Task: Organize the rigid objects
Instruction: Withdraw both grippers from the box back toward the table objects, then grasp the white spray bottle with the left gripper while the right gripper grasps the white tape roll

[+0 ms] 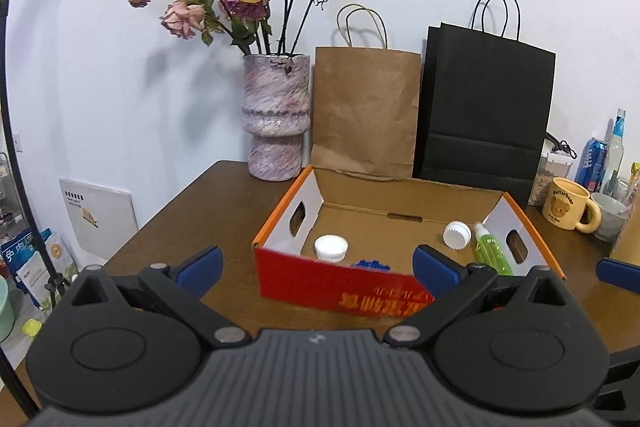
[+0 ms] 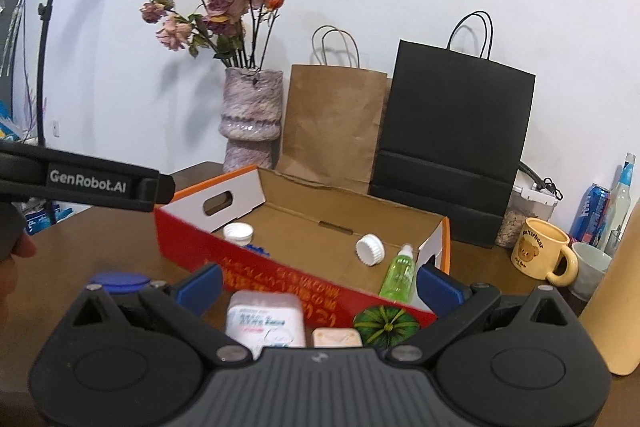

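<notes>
Your left gripper hovers over the brown table in front of the red cardboard box, jaws spread wide and holding nothing. Your right gripper is likewise released and empty, poised above the items lying on the table just outside the box's red front wall. Below it, between the blue fingertips, you have a white rectangular packet, a small pinkish block just beside it, and a green striped pumpkin-like piece next to that, close against the box wall. A blue round lid sits on the table to the left, partly hidden by the gripper frame. Inside the box: a white cap near the left end, a second white ribbed cap tipped on edge toward the right, a green bottle lying just beside it, and a blue toothed piece mostly hidden behind the front wall. Behind the box stand a vase of dried roses, a brown paper bag and a black paper bag. A yellow bear mug stands to the right of the box. The left gripper's black arm enters the right wrist view from the left.
</notes>
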